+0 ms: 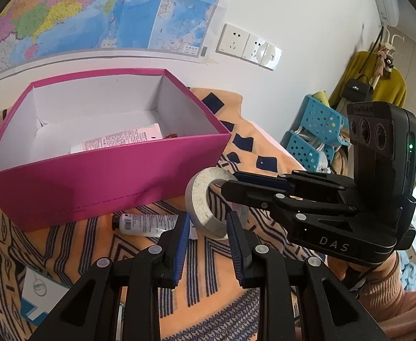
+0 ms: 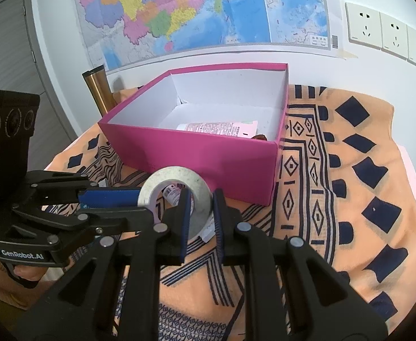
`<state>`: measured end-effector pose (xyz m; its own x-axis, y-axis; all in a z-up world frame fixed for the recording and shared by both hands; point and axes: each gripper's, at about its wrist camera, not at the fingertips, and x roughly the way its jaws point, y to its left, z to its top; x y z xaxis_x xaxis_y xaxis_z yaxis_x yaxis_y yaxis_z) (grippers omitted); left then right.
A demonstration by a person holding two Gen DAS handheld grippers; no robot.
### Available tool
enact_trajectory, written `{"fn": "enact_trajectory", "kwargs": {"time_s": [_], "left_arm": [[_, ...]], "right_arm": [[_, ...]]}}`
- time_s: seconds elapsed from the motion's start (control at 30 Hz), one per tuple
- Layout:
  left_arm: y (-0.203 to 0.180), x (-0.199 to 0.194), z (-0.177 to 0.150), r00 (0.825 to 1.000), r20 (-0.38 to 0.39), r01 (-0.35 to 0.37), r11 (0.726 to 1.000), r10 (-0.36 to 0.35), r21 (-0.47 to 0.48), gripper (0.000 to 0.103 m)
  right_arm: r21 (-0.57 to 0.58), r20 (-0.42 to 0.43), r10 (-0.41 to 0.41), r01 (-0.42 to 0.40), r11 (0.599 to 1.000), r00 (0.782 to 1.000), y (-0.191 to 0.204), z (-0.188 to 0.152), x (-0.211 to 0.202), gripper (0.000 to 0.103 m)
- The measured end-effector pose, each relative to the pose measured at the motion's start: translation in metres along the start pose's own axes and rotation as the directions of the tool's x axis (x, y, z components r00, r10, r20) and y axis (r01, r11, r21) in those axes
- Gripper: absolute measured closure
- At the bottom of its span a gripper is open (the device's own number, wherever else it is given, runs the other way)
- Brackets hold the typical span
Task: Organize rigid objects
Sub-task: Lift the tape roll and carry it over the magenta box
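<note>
Both your left gripper (image 1: 208,224) and right gripper (image 2: 202,207) clamp the grey tape roll (image 1: 205,199); uneven release could drop it short of the far magenta cardboard box (image 1: 117,182).

We see a grey tape roll (image 1: 208,203) (image 2: 176,199) standing on edge just before the open pink box (image 1: 108,182) (image 2: 208,156). A white tube (image 1: 122,139) (image 2: 219,128) lies inside; another tube (image 1: 145,224) lies beside the box.
</note>
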<state>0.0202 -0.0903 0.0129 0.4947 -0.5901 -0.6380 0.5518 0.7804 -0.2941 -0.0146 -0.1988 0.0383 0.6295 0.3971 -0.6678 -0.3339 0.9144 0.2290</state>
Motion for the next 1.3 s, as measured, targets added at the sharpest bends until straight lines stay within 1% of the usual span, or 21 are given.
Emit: {"fn": "enact_trajectory", "kwargs": {"time_s": [0.67, 1.3], "left_arm": [[-0.002, -0.005, 0.007, 0.999, 0.031, -0.009, 1.000, 0.009, 0.014, 0.076], [0.003, -0.006, 0.025, 0.997, 0.065, -0.039, 0.999, 0.037, 0.027, 0.076]], "right_arm": [[-0.013, 0.012, 0.001, -0.001, 1.000, 1.000, -0.001, 0.007, -0.001, 0.085], [-0.042, 0.041, 0.003, -0.002, 0.999, 0.999, -0.003, 0.030, 0.000, 0.085]]}}
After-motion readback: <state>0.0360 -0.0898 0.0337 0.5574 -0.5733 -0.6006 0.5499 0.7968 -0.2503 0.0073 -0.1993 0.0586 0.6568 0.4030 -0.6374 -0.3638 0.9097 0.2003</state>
